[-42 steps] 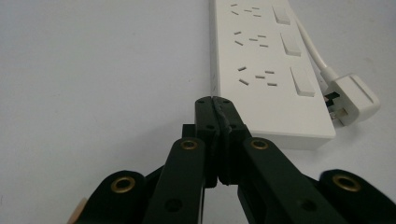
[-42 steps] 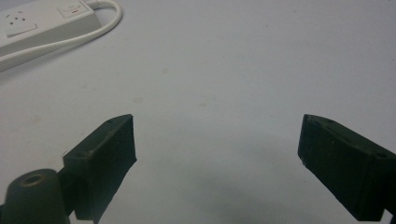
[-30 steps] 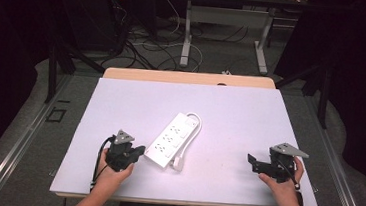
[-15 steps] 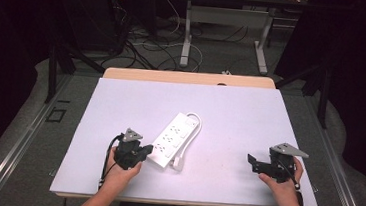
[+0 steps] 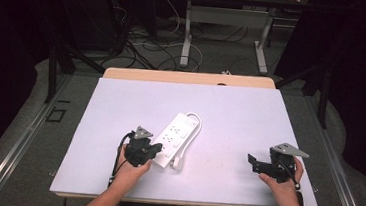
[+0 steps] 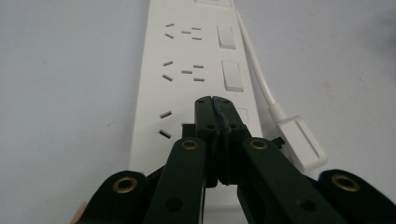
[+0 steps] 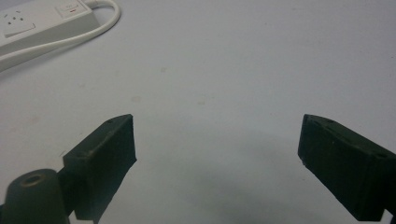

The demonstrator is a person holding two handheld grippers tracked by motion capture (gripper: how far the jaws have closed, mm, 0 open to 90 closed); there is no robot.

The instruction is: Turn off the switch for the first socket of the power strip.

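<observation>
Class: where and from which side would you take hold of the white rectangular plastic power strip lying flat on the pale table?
Probably grip the white rectangular plastic power strip across its narrow width near mid-length, coming straight down with open jaws spanning the two long edges. It lies flat and slim, so those edges suit a pinch best. Its white cord runs along one edge, so pick a spot clear of it.

Dark room, cable-strewn floor

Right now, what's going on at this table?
A person holds black two-jaw tongs in each hand at a pale lavender table. The left tongs, jaws closed together, sit over the near end of a white multi-socket power strip by its switches. The right tongs are open over bare table, well apart from it.
</observation>
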